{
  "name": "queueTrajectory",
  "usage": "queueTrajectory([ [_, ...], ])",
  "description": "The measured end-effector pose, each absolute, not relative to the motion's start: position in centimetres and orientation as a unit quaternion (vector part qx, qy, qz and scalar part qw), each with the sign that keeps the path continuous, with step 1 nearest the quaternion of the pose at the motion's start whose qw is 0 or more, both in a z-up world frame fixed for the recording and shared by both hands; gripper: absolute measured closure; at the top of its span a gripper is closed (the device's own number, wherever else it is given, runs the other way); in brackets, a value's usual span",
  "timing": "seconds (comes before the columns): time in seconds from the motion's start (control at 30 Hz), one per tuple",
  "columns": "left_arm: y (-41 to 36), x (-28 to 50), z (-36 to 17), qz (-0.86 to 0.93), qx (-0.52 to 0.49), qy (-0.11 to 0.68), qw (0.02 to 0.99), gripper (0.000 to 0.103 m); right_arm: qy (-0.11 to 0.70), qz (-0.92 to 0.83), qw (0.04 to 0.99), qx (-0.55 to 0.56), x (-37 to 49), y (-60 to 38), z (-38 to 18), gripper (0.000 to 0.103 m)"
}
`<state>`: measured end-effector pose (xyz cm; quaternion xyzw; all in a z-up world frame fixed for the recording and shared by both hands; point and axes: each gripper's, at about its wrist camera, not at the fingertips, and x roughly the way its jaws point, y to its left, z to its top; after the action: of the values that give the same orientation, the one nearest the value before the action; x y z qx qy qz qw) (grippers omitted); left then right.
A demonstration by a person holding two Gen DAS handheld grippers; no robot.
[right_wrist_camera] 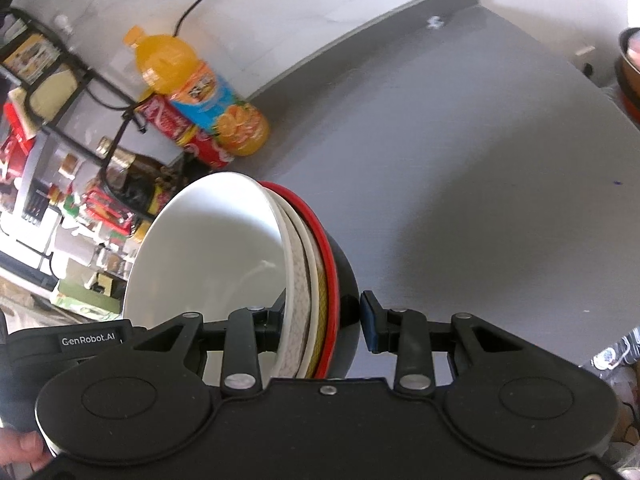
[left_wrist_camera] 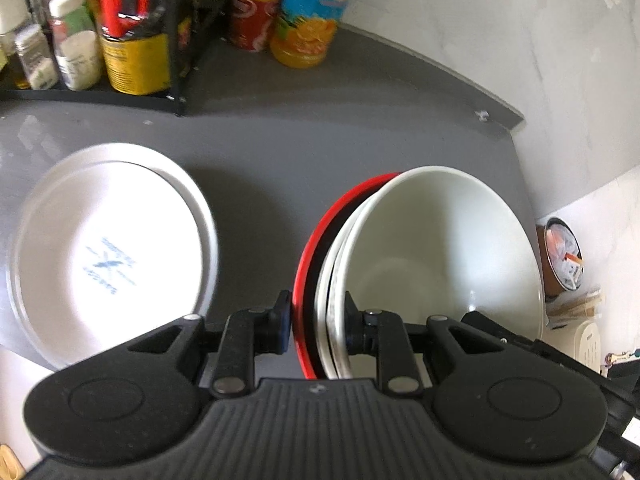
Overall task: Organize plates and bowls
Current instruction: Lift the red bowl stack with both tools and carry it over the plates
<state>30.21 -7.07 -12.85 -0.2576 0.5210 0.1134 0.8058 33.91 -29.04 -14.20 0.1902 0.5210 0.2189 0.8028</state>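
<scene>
Above the grey counter [left_wrist_camera: 260, 148], both grippers' fingers [left_wrist_camera: 282, 316] [right_wrist_camera: 370, 322] clamp the tilted bowl stack [left_wrist_camera: 432, 248] (openings facing sideways).

We see both views bright and evenly lit, with daylight that seems to fall from the upper right onto the pale wall [left_wrist_camera: 480, 40]. The gray counter [right_wrist_camera: 460, 160] carries a soft, broad shadow and a dull sheen, no hard glare. The white plates [left_wrist_camera: 108, 248] are nearly blown out, and their blue print is smeared by motion blur. The juice bottle [right_wrist_camera: 200, 96] and the shelf of jars [left_wrist_camera: 80, 40] are soft too. Straight edges bend strongly toward the frame borders, and the corners go dark.
</scene>
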Motion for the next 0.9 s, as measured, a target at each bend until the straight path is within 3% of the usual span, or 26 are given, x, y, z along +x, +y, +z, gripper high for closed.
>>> queueTrajectory([
  [0.9, 6.7, 25.2, -10.6, 0.163, -0.294, 0.49, 0.804, 0.081, 0.524, 0.273, 0.793, 0.148, 32.0, -15.2, -12.4, 0.07],
])
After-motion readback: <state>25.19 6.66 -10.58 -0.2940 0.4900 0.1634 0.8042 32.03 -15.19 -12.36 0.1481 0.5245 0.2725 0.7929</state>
